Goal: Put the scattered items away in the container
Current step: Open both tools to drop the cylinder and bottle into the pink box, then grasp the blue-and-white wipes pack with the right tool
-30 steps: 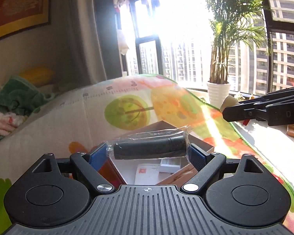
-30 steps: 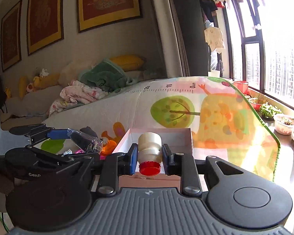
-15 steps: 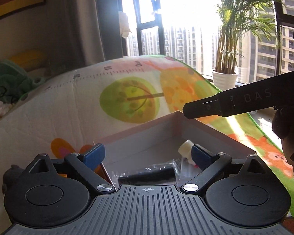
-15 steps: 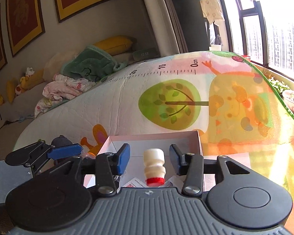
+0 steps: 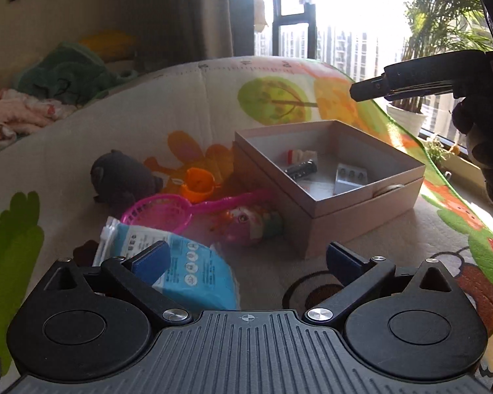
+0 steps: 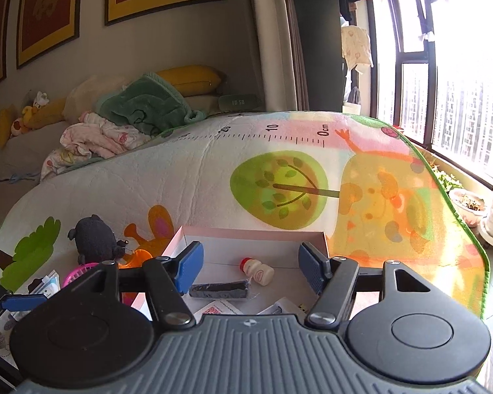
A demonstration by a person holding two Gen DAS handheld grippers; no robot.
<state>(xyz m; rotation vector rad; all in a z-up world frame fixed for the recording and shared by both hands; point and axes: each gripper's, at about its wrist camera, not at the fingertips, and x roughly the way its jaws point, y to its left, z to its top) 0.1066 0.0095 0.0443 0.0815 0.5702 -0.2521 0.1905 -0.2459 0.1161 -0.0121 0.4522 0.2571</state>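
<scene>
The pink cardboard box [image 5: 345, 226] sits on the play mat. In it lie a small white bottle with a red cap [image 5: 299, 156], a black cylinder in clear wrap [image 5: 300, 169] and a blister pack [image 5: 350, 177]. My left gripper [image 5: 246, 252] hangs low in front of the box, its jaws opening wide with nothing between them; a blue packet [image 5: 187, 272] lies just beyond its left finger. My right gripper [image 6: 250, 259] hovers over the box [image 6: 246, 243] with jaws opening and nothing held. The bottle [image 6: 263, 272] lies on its side beyond them, next to the cylinder [image 6: 218, 290].
Left of the box lie a pink net scoop [image 5: 161, 213], a fish toy [image 5: 246, 225], an orange cup [image 5: 199, 180] and a dark plush [image 5: 121, 177]. Clothes and pillows [image 6: 141, 111] are piled at the back. Potted plants [image 5: 407, 118] stand by the window on the right.
My left gripper let the wrapped cylinder go into the box, then drew back and down. My right gripper opened and the bottle dropped, now lying on its side in the box.
</scene>
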